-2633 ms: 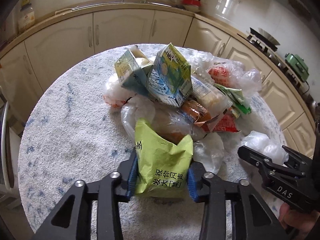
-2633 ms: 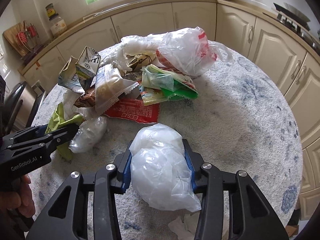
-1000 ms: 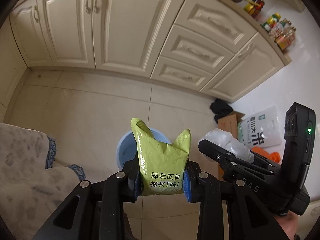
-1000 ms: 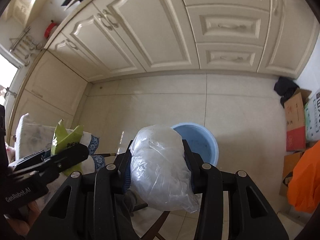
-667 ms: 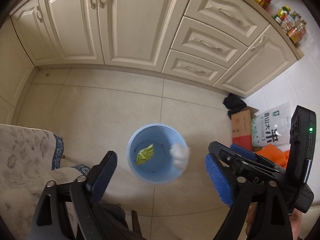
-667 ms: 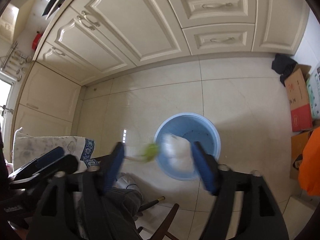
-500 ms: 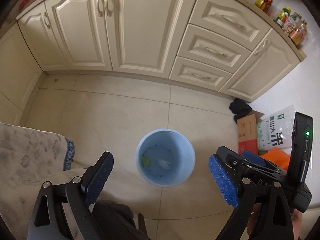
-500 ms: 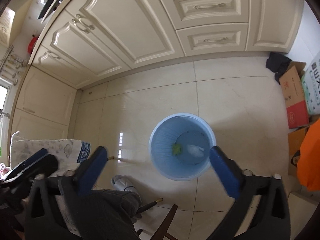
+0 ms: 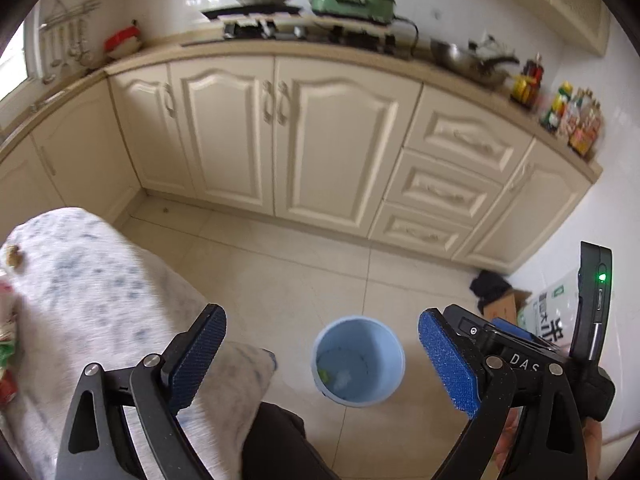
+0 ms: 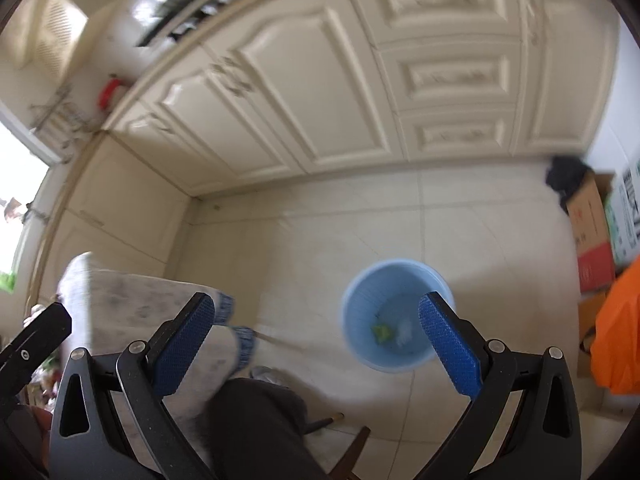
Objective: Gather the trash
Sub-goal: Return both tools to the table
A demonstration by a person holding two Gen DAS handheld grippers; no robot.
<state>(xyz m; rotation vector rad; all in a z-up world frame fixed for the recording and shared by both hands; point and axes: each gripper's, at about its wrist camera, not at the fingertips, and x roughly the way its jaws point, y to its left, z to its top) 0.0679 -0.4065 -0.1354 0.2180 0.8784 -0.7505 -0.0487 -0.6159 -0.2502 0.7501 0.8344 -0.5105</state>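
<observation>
Hovering over the blue bin point(image 9: 358, 361), I had both grippers spread and empty.
Left gripper point(image 9: 320, 364) and right gripper point(image 10: 316, 344) sat close; I judged swinging toward the table point(image 9: 80, 280) at 9 o'clock risked a clash.

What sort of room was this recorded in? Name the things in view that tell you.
Most likely a home kitchen: cream cabinets run under a counter that carries a stove, a wok and sauce bottles, with a blue bin on the tiled floor.

One blue bin point(image 9: 359, 360) stands on the floor. It holds two pieces: one green packet point(image 10: 381, 331), one white bag point(image 10: 405, 332). Two grippers show.
</observation>
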